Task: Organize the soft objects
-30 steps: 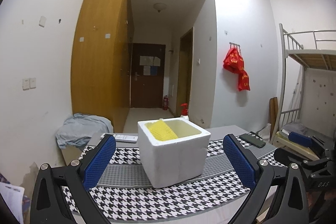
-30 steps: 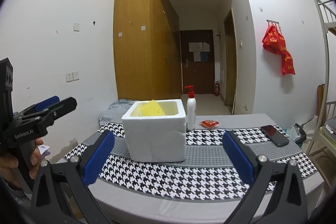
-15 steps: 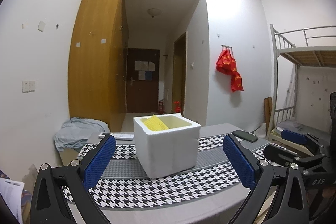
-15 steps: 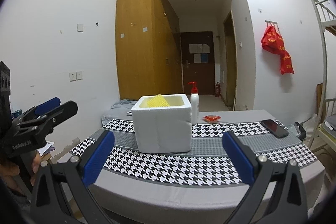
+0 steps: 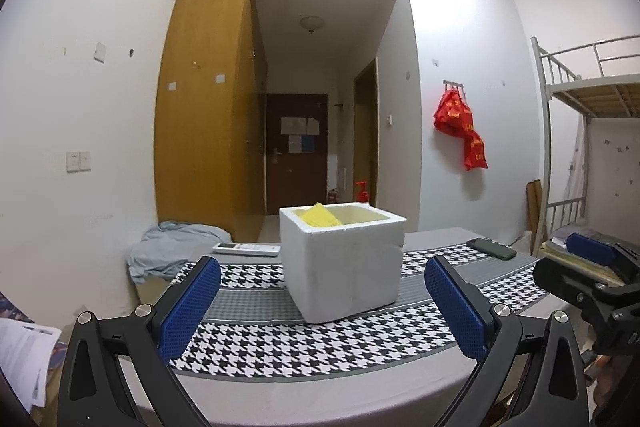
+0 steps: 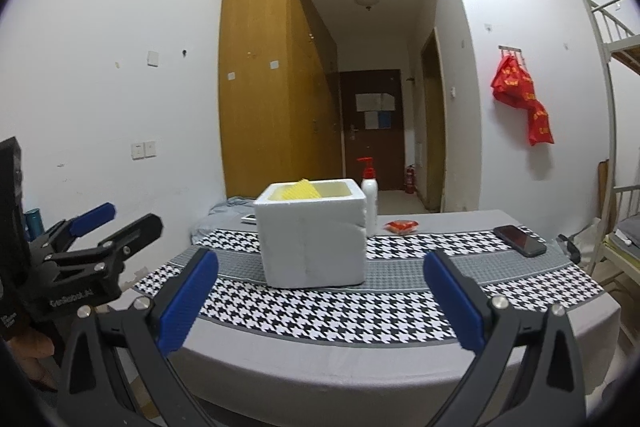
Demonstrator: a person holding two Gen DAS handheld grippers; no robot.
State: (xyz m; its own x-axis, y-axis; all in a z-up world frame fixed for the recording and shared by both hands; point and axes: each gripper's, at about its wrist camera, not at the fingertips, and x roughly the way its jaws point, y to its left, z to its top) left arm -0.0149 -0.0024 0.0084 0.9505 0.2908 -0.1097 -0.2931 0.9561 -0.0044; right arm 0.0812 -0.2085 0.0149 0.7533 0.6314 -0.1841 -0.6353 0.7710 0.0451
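A white foam box (image 5: 342,265) stands on the houndstooth table cloth (image 5: 280,343); it also shows in the right wrist view (image 6: 314,239). A yellow soft mesh piece (image 5: 318,219) leans inside it at the left, and shows in the right wrist view (image 6: 298,190). My left gripper (image 5: 320,303) is open and empty, held back from the table's near edge. My right gripper (image 6: 320,301) is open and empty, also short of the table. Each gripper shows at the side of the other's view.
A white pump bottle (image 6: 370,197) stands behind the box. A red packet (image 6: 401,225), a black phone (image 6: 519,240) and a white remote (image 5: 246,249) lie on the table. A bunk bed (image 5: 592,147) is at the right, a heap of cloth (image 5: 176,247) at the left.
Both grippers have drawn back and sunk lower; the box looks smaller and its inside shows less. Both stayed open.
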